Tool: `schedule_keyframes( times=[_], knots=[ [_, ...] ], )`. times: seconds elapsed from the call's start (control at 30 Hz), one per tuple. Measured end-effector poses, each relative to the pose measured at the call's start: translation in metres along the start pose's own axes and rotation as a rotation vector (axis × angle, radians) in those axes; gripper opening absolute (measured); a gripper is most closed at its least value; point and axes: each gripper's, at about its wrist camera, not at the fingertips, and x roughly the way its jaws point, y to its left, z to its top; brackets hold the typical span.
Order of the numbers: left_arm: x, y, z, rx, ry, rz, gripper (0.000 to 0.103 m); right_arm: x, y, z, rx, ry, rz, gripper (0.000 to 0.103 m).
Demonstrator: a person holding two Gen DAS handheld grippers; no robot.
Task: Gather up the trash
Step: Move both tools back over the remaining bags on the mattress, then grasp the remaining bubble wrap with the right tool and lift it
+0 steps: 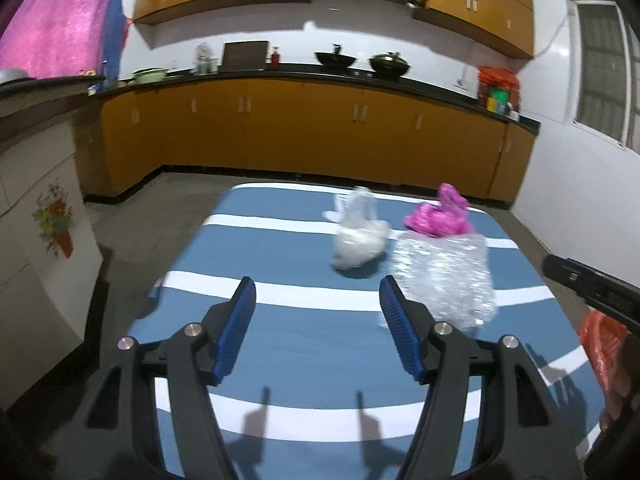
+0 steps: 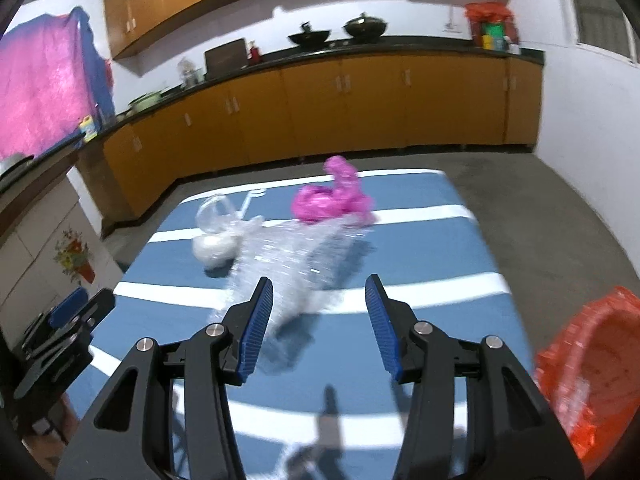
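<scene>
Three pieces of trash lie on the blue-and-white striped table (image 1: 304, 344): a crumpled sheet of bubble wrap (image 1: 444, 276) (image 2: 296, 264), a pink plastic bag (image 1: 440, 216) (image 2: 332, 200) behind it, and a white and clear plastic bag (image 1: 358, 240) (image 2: 216, 240) to its left. My left gripper (image 1: 317, 286) hovers open over the cloth, short of the white bag, with nothing between its pads. My right gripper (image 2: 319, 282) is open too, its left pad just in front of the bubble wrap's near end. An orange bag (image 2: 592, 372) (image 1: 604, 344) gapes at the table's right edge.
Orange kitchen cabinets (image 1: 320, 128) under a black counter with woks (image 1: 336, 58) run along the far wall. A white cabinet with a flower sticker (image 1: 52, 224) stands left of the table. Grey floor (image 2: 540, 200) surrounds the table. The left gripper's blue pad (image 2: 68, 309) shows at the right wrist view's left edge.
</scene>
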Motion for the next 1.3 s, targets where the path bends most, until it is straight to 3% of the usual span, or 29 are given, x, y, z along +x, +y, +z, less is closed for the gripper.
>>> schedule_keyframes(
  times=[0.13,0.27,0.5,0.57,0.67,0.73,1.3],
  knots=[
    [0.001,0.018,0.001,-0.024,-0.001,0.019,0.065,0.034,0.016,0.010,0.002,0.043,0.001,0.049],
    [0.006,0.028,-0.003,-0.045,0.011,0.027,0.066,0.059,0.029,0.010,-0.031,0.069,-0.031,0.064],
    [0.013,0.036,-0.009,-0.062,0.032,0.023,0.066,0.090,0.034,0.002,-0.039,0.139,-0.073,0.063],
    [0.015,0.036,-0.010,-0.063,0.039,0.020,0.066,0.092,0.032,-0.001,-0.033,0.147,-0.060,0.040],
    [0.016,0.034,-0.010,-0.069,0.047,0.013,0.066,0.092,0.035,-0.003,-0.062,0.157,-0.041,0.021],
    [0.016,0.033,-0.011,-0.072,0.049,0.010,0.066,0.088,0.039,-0.004,-0.082,0.146,-0.038,0.016],
    [0.004,0.023,-0.011,-0.060,0.037,-0.014,0.066,0.016,0.020,0.012,-0.051,-0.020,0.031,0.012]
  ],
)
